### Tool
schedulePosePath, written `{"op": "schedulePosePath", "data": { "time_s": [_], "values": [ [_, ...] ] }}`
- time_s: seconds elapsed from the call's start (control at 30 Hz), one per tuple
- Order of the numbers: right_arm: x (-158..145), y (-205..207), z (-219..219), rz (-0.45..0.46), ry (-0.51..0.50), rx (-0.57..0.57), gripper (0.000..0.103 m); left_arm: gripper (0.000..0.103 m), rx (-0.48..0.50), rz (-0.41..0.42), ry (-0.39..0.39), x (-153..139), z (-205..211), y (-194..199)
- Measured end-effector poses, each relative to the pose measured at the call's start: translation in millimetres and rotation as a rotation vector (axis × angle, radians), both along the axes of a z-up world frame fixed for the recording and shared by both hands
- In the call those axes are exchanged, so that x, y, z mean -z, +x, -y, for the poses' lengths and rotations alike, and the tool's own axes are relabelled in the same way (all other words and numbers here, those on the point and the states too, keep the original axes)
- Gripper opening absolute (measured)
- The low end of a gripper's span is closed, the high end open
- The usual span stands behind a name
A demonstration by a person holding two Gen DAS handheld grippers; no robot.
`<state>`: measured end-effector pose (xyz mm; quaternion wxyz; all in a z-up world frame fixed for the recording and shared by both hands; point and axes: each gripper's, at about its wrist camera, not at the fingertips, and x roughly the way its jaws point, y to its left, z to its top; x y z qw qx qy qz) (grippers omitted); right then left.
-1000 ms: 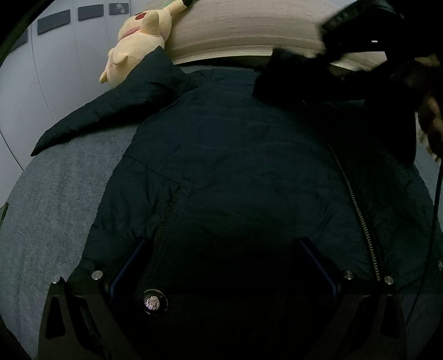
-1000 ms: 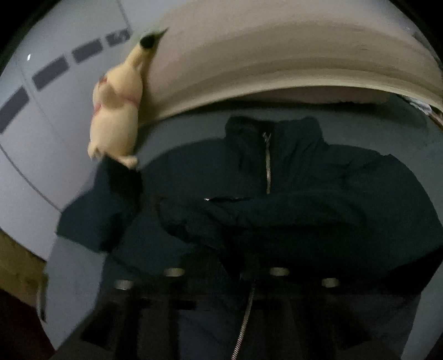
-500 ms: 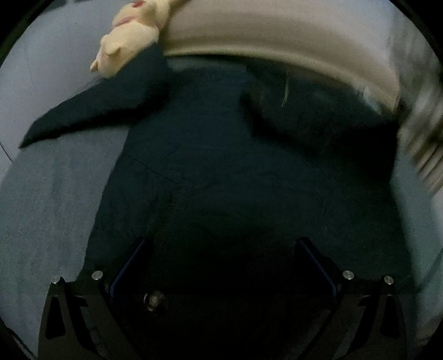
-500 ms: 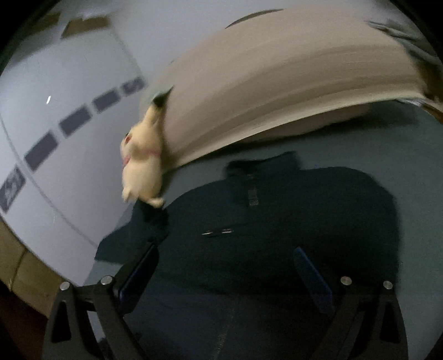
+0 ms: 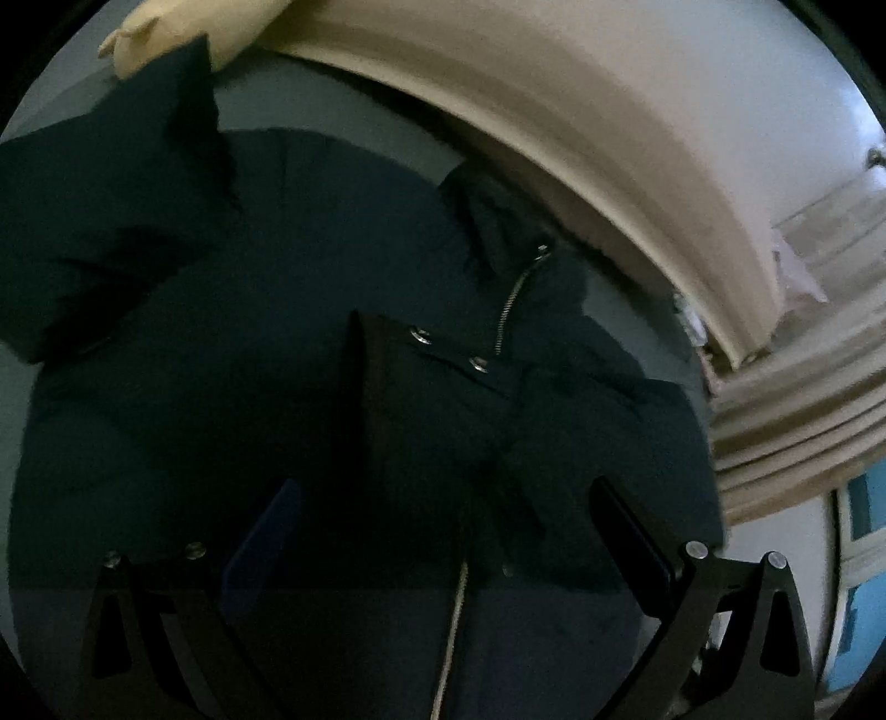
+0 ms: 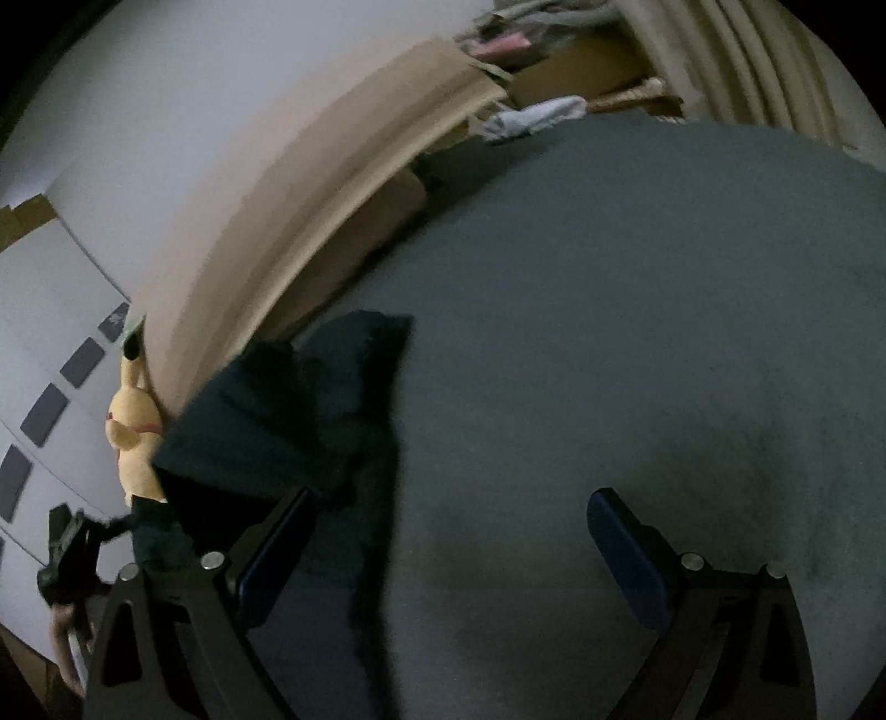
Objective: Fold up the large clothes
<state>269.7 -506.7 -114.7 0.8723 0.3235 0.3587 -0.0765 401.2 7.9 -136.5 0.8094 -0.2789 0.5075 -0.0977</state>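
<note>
Left wrist view: the left gripper [image 5: 443, 531] hangs above a dark navy padded jacket [image 5: 232, 421] that fills most of the frame. Its two black fingers are spread wide apart, blue pads facing inward, and nothing sits between them. The jacket lies spread on a grey bed cover [image 5: 332, 105], directly ahead of and beneath the fingers. A silver zip [image 5: 512, 302] runs up towards the collar, ahead and slightly right of the gripper. A folded panel of the jacket lies across the front, carrying two metal snap buttons [image 5: 421, 336] just left of the zip. One sleeve [image 5: 99, 221] is bunched up far ahead to the left. Beyond that sleeve, at the top left edge, sits part of a yellow plush toy [image 5: 160, 27]. A beige padded headboard [image 5: 554, 111] curves across the far side. Pale curtains [image 5: 803, 426] hang off to the right.

Right wrist view: the right gripper [image 6: 448, 548] also has its fingers spread wide, gripping nothing. Ahead of it and to the right lies mostly bare grey bed cover [image 6: 637, 332]. The jacket [image 6: 288, 415] lies to the left, its edge reaching the left finger. The plush toy [image 6: 133, 437] sits further left, against the headboard [image 6: 266, 232]. A gloved hand holding the other tool shows at the far left edge, blurred.
</note>
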Motion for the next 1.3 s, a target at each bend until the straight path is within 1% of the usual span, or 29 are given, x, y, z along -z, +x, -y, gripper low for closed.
{"op": "schedulePosePath", "data": {
  "time_s": [0.03,0.07,0.1,0.13,0.17,0.2,0.23,0.27,0.3,0.43,0.5,0.6,0.67,0.73,0.8,0.83,0.9,0.97,1.03,1.1,1.2,1.3],
  "values": [
    [9,-2,1,0.003,0.004,-0.007,0.100,0.097,0.003,-0.010,0.020,6,4,1],
    [12,-5,2,0.014,-0.004,-0.013,0.100,0.084,0.009,-0.023,0.031,9,8,4],
    [13,-7,-1,0.030,-0.029,-0.020,0.100,0.075,0.019,-0.041,0.051,14,13,9],
    [14,-6,-3,0.035,-0.038,-0.026,0.101,0.048,0.023,-0.060,0.107,16,17,12],
    [15,-6,-3,0.039,-0.041,-0.031,0.102,0.017,0.026,-0.069,0.165,16,20,13],
    [17,-6,-2,0.044,-0.038,-0.035,0.102,0.013,0.032,-0.074,0.192,16,22,17],
    [19,-8,0,0.051,-0.030,-0.037,0.102,0.010,0.034,-0.066,0.191,16,20,19],
    [20,-12,4,0.061,-0.018,-0.036,0.102,0.008,0.032,-0.055,0.195,12,19,19],
    [21,-16,4,0.074,-0.007,-0.035,0.102,0.007,0.035,-0.033,0.216,7,19,19],
    [22,-14,2,0.084,-0.004,-0.036,0.102,0.005,0.047,0.098,0.325,-26,17,17],
    [22,-12,0,0.084,-0.006,-0.037,0.102,0.005,0.035,0.152,0.362,-41,9,16],
    [22,-10,-1,0.081,-0.009,-0.037,0.102,0.004,0.014,0.198,0.414,-54,-5,15],
    [22,-11,0,0.077,-0.010,-0.038,0.102,0.004,0.008,0.193,0.442,-49,-13,16],
    [19,-9,0,0.063,-0.013,-0.041,0.102,0.004,-0.002,0.167,0.457,-36,-16,26],
    [14,-4,-1,0.027,-0.020,-0.056,0.102,0.004,-0.018,0.131,0.465,-17,-30,28],
    [9,-2,1,0.010,-0.007,-0.062,0.102,0.004,-0.021,0.118,0.471,-10,-33,29],
    [1,3,9,0.021,0.053,-0.072,0.102,0.005,-0.018,0.098,0.472,3,-37,29],
    [-7,15,15,0.032,0.082,-0.086,0.102,0.005,-0.017,0.094,0.467,8,-42,25],
    [-18,37,22,0.048,0.112,-0.092,0.102,0.005,-0.011,0.102,0.476,11,-42,24],
    [-20,66,23,0.042,0.144,-0.112,0.102,0.005,-0.007,0.108,0.484,13,-41,23],
    [-13,118,15,-0.006,0.200,-0.174,0.102,0.005,-0.003,0.116,0.474,16,-44,21],
    [-3,162,5,-0.048,0.217,-0.211,0.102,0.005,0.004,0.125,0.466,15,-48,16]
  ]
}}
